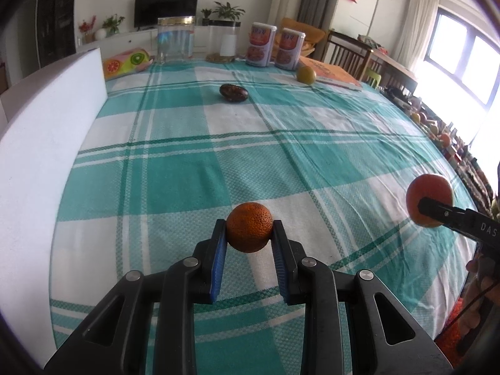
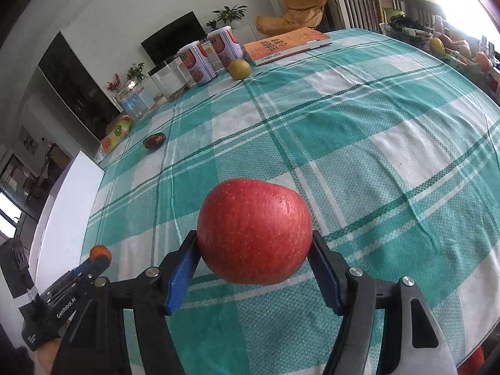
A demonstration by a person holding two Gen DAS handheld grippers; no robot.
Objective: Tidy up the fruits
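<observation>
Jaws gripping: left gripper (image 1: pixel 249 234) is holding the orange (image 1: pixel 249 230), right gripper (image 2: pixel 254 250) the apple (image 2: pixel 254 230), both above the checked tablecloth (image 2: pixel 359 131); keeping pressure gentle is avoiding bruising.

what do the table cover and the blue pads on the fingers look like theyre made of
Table cover: looks like woven cotton cloth, matte, with a visible weave and soft creases. Blue pads: probably rubber or soft plastic, matte and faintly ribbed; hard to be sure.

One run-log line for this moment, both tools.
left tool: shut on orange | right tool: shut on apple | loose on tablecloth: dark fruit, yellow-green fruit
</observation>
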